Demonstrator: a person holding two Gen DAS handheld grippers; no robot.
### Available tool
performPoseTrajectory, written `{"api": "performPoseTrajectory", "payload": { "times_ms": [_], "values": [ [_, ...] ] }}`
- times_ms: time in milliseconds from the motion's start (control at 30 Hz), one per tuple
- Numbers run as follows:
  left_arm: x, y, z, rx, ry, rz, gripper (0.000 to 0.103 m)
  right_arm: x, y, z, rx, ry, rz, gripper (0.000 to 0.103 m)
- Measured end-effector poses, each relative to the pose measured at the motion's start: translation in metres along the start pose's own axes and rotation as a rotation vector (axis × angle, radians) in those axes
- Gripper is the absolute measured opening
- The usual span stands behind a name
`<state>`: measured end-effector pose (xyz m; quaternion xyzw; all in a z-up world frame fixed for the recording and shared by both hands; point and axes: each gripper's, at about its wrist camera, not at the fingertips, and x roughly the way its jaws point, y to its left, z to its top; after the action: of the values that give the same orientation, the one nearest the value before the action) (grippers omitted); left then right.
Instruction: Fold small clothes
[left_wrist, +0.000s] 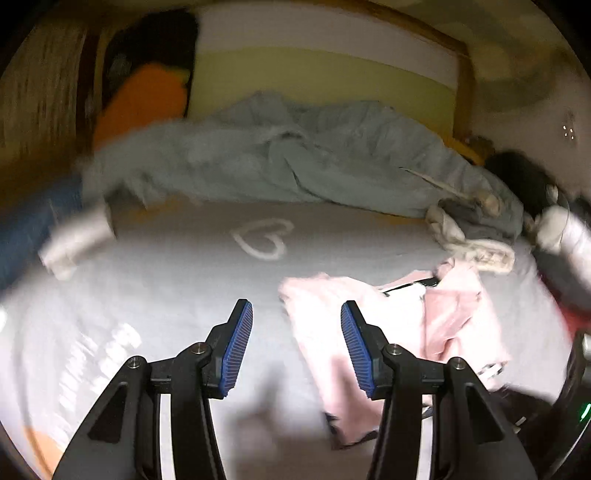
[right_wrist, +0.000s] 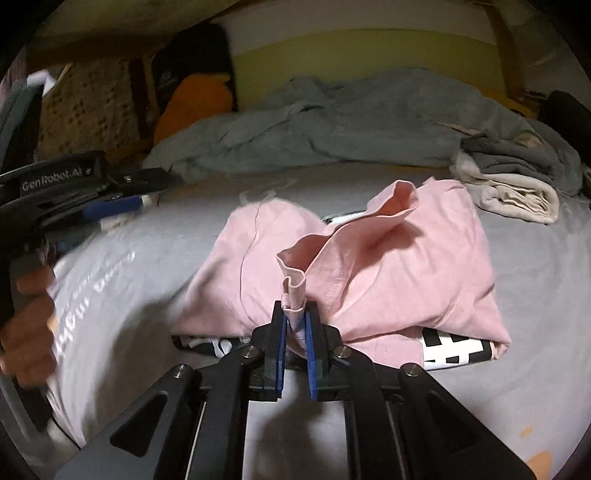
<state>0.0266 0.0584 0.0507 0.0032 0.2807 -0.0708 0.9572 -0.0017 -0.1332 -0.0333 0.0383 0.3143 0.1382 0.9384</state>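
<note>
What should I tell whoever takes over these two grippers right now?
Right gripper: shut on a bunched edge of the pink garment.
Left gripper: open, empty, over the grey sheet beside the garment.
Pink garment lies partly folded mid-bed, a black-and-white print showing underneath. A folded pile sits at the far right.
Left: finish the fold, smooth it, release.

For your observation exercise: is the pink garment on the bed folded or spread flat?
Partly folded: the pink garment lies doubled over itself, one edge raised and pinched in the right gripper, not spread flat on the grey sheet.
</note>
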Motion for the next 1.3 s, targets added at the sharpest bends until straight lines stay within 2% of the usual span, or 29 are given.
{"api": "performPoseTrajectory", "payload": {
  "times_ms": [100,200,333,433,500,567,600,667,733,800,867,933,967,1000,1033,1100,1200,1300],
  "values": [
    [-0.003,0.000,-0.001,-0.010,0.015,-0.053,0.049,-0.003,-0.014,0.000,0.034,0.038,0.065,0.010],
    [0.005,-0.008,-0.006,-0.013,0.036,-0.068,0.049,-0.012,-0.019,-0.002,0.048,0.046,0.106,0.012],
    [0.014,-0.023,-0.010,0.013,0.025,-0.076,0.049,-0.021,-0.019,-0.007,0.055,0.043,0.132,0.012],
    [0.014,-0.041,-0.010,0.077,0.002,-0.096,0.049,-0.040,-0.030,-0.004,0.106,-0.016,0.076,0.012],
    [0.013,-0.058,-0.009,0.124,0.008,-0.163,0.049,-0.054,-0.048,0.007,0.146,-0.039,-0.012,0.012],
    [0.017,-0.073,-0.006,0.130,0.052,-0.258,0.053,-0.059,-0.076,0.021,0.200,-0.007,-0.110,0.012],
    [0.021,-0.082,-0.003,0.127,0.076,-0.296,0.056,-0.062,-0.091,0.023,0.236,-0.003,-0.115,0.012],
    [0.028,-0.099,0.001,0.149,0.099,-0.326,0.059,-0.072,-0.125,0.028,0.328,-0.020,-0.138,0.012],
    [0.039,-0.120,0.002,0.215,0.138,-0.351,0.065,-0.082,-0.154,0.030,0.391,-0.033,-0.215,0.012],
    [0.056,-0.143,-0.001,0.290,0.202,-0.328,0.067,-0.090,-0.174,0.029,0.426,-0.031,-0.241,0.012],
    [0.076,-0.159,-0.006,0.334,0.261,-0.230,0.067,-0.098,-0.186,0.029,0.452,-0.034,-0.237,0.012],
    [0.091,-0.165,-0.009,0.338,0.284,-0.167,0.054,-0.101,-0.191,0.031,0.465,-0.038,-0.235,0.012],
    [0.097,-0.164,-0.009,0.322,0.293,-0.145,0.023,-0.102,-0.192,0.031,0.467,-0.038,-0.233,0.012],
    [0.101,-0.163,-0.008,0.300,0.302,-0.139,0.003,-0.103,-0.192,0.031,0.465,-0.038,-0.226,0.012],
    [0.101,-0.160,-0.007,0.278,0.297,-0.143,0.002,-0.101,-0.190,0.033,0.463,-0.037,-0.221,0.012],
    [0.088,-0.152,0.001,0.228,0.227,-0.081,0.002,-0.100,-0.187,0.035,0.448,-0.035,-0.218,0.012],
    [0.062,-0.123,0.020,0.090,0.171,-0.096,0.002,-0.095,-0.178,0.035,0.393,-0.030,-0.246,0.012],
    [0.041,-0.096,0.033,-0.013,0.168,-0.094,0.002,-0.076,-0.165,0.033,0.326,0.064,-0.220,0.012]
  ]
}}
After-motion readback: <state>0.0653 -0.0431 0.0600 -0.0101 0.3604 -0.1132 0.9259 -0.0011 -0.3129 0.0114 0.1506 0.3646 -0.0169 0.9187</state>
